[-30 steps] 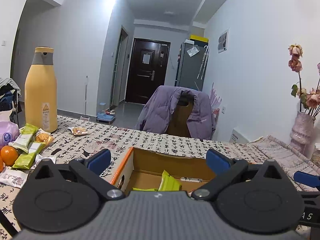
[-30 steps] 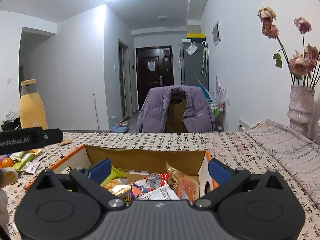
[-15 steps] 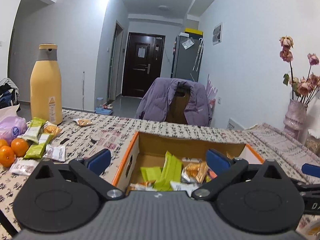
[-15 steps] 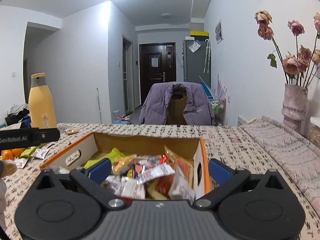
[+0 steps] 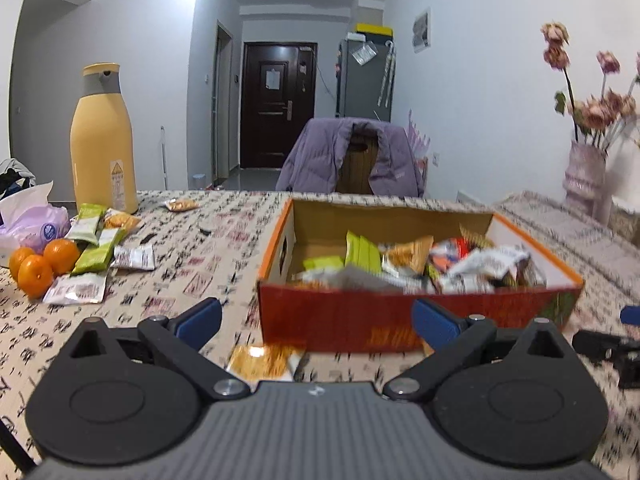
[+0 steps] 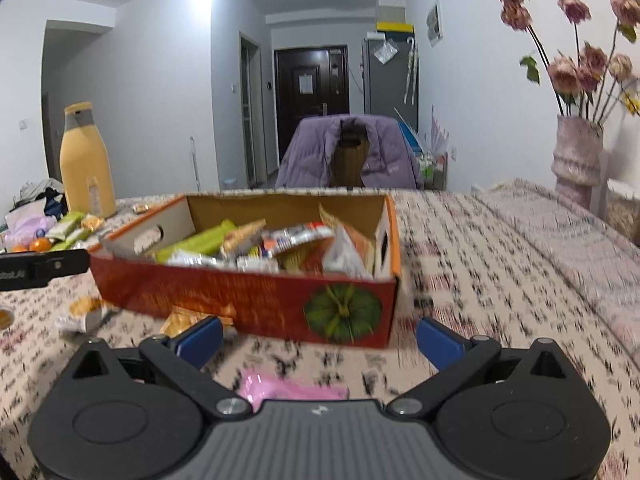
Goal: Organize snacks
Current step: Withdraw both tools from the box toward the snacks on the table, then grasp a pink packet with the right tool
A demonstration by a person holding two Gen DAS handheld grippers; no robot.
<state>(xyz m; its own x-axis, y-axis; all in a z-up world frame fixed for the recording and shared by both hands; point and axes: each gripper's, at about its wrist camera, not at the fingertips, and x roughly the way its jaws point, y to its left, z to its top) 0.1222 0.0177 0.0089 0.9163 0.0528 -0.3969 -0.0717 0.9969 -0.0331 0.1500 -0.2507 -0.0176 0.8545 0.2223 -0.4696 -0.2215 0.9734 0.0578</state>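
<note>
An orange cardboard box (image 5: pixel 400 320) full of snack packets stands on the patterned tablecloth; it also shows in the right wrist view (image 6: pixel 248 300). My left gripper (image 5: pixel 316 320) is open and empty, in front of the box's near wall. An orange snack packet (image 5: pixel 264 360) lies just before it. My right gripper (image 6: pixel 318 336) is open and empty, near the box's front right corner. A pink packet (image 6: pixel 292 390) lies on the cloth between its fingers. Loose green and silver packets (image 5: pixel 96 256) lie at the left.
A tall yellow bottle (image 5: pixel 102 140) stands at the back left, with oranges (image 5: pixel 40 264) and a purple tissue pack (image 5: pixel 36 226) near it. A vase of dried roses (image 6: pixel 578 168) stands at the right. A chair with a purple jacket (image 5: pixel 352 160) is behind the table.
Both grippers have pulled back and risen from over the box. The box's front wall and the loose packets before it have come into view.
</note>
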